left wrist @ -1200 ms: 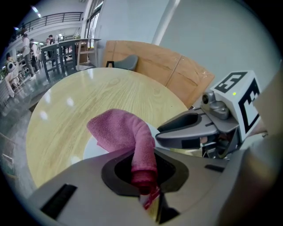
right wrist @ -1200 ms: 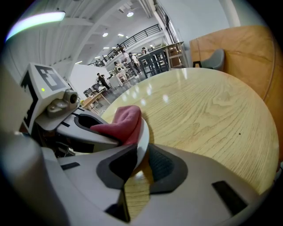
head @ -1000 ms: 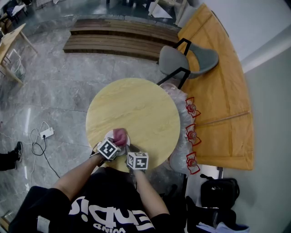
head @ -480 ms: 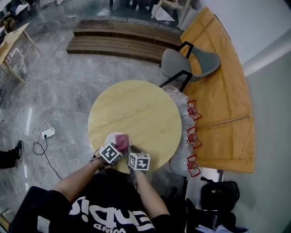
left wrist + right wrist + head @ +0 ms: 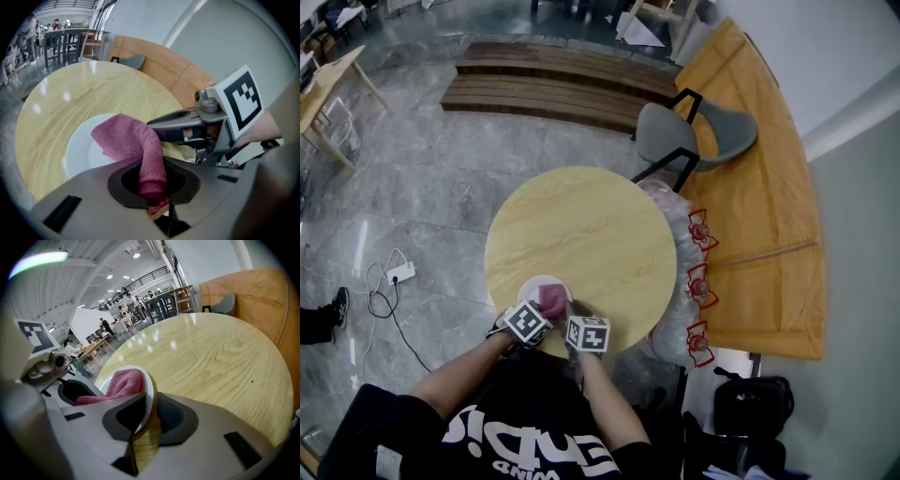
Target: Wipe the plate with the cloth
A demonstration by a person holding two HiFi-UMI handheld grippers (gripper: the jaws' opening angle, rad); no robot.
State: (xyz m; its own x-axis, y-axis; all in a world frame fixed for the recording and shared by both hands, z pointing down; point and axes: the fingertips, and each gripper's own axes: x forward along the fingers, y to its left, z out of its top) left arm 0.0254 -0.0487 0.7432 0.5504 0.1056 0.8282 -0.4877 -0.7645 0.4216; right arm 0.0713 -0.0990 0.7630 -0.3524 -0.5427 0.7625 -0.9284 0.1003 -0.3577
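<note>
Head view: at the table's (image 5: 591, 220) near edge, left gripper (image 5: 153, 193) clamps the pink cloth (image 5: 551, 301) lying on the plate (image 5: 532, 285), right gripper (image 5: 146, 414) pinches its rim; upside-down shirt (image 5: 534, 441) print includes "WIND".

The cloth (image 5: 126, 140) is pink terry with a short, fuzzy nap. The plate (image 5: 82, 150) looks white, smooth and slightly glossy. The desk (image 5: 225, 362) is pale wood with visible grain and a soft sheen. The left tool (image 5: 152, 192) and right tool (image 5: 149, 409) are matt grey plastic. The floor (image 5: 422, 159) is polished grey stone.
</note>
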